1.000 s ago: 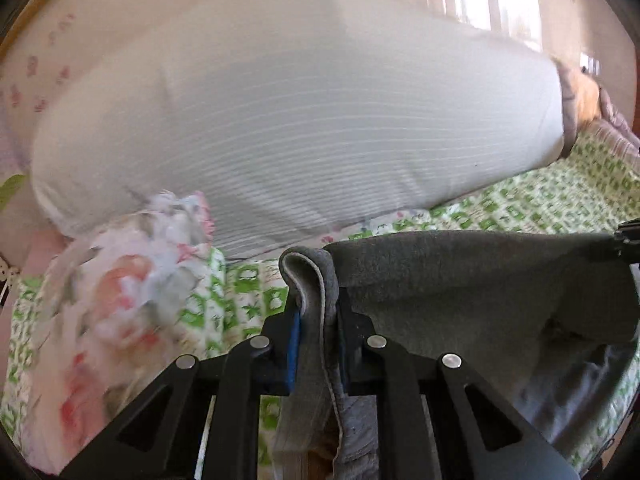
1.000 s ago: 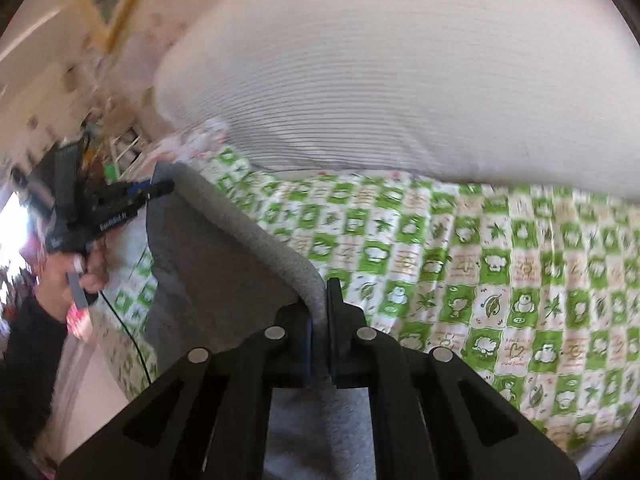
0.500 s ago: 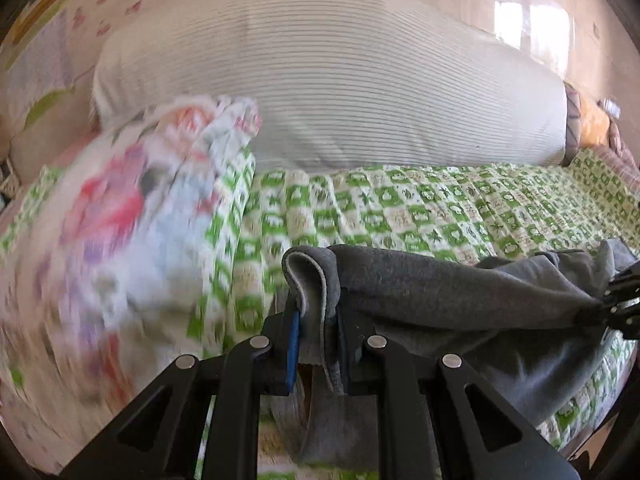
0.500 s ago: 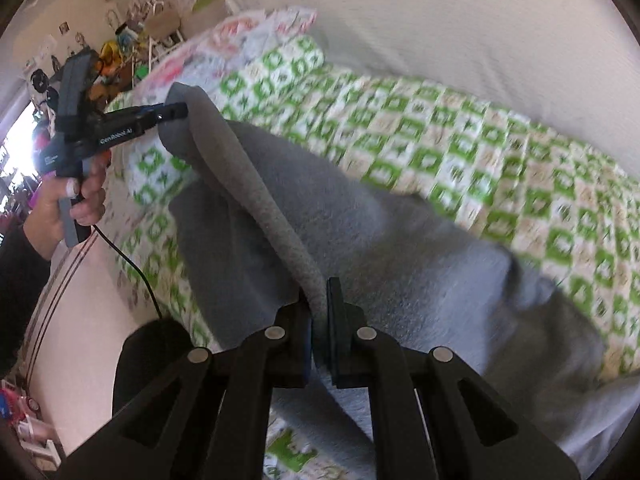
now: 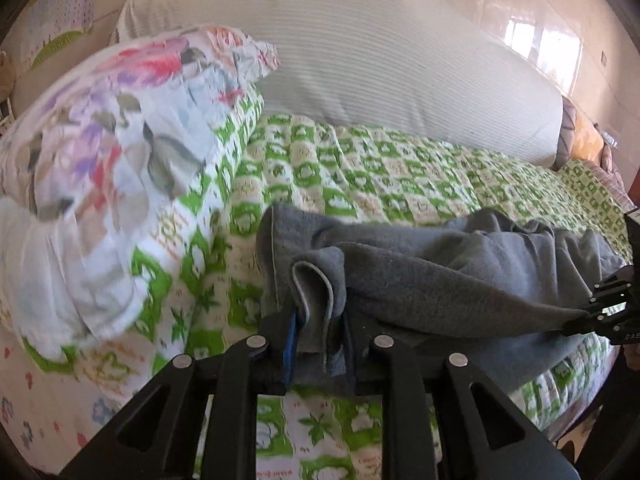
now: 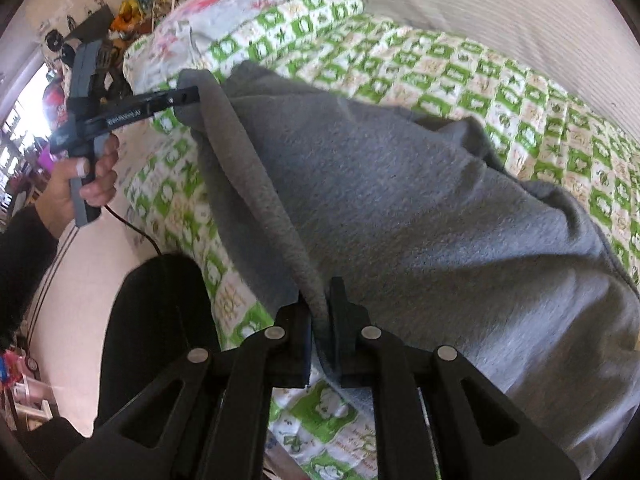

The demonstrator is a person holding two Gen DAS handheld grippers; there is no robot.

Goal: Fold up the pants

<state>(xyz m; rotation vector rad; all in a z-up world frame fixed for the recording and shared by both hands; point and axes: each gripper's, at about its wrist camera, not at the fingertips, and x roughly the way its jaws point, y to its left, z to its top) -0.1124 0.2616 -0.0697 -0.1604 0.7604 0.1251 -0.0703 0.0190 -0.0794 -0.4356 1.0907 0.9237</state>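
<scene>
The grey pants [image 5: 452, 276] lie rumpled on the green-and-white checked bedspread [image 5: 380, 168]. My left gripper [image 5: 318, 320] is shut on a folded corner of the pants' near edge. My right gripper [image 6: 320, 312] is shut on the same edge further along; the edge [image 6: 248, 184] runs taut between the two. In the right wrist view the left gripper [image 6: 192, 98] shows at the upper left, held by a hand. In the left wrist view the right gripper [image 5: 580, 320] shows at the right edge. The pants [image 6: 420, 208] spread over the bed beyond the held edge.
A floral pillow [image 5: 100, 152] lies on the bed's left end. A long white striped bolster [image 5: 380, 64] runs along the back against the wall. The person's dark-clad leg [image 6: 156, 320] stands by the bed's front edge [image 6: 224, 288]. Cluttered shelves [image 6: 132, 4] are far left.
Both grippers have come down toward the bed with the pants' edge still held. The pants, hanging before, now rest spread on the bedspread.
</scene>
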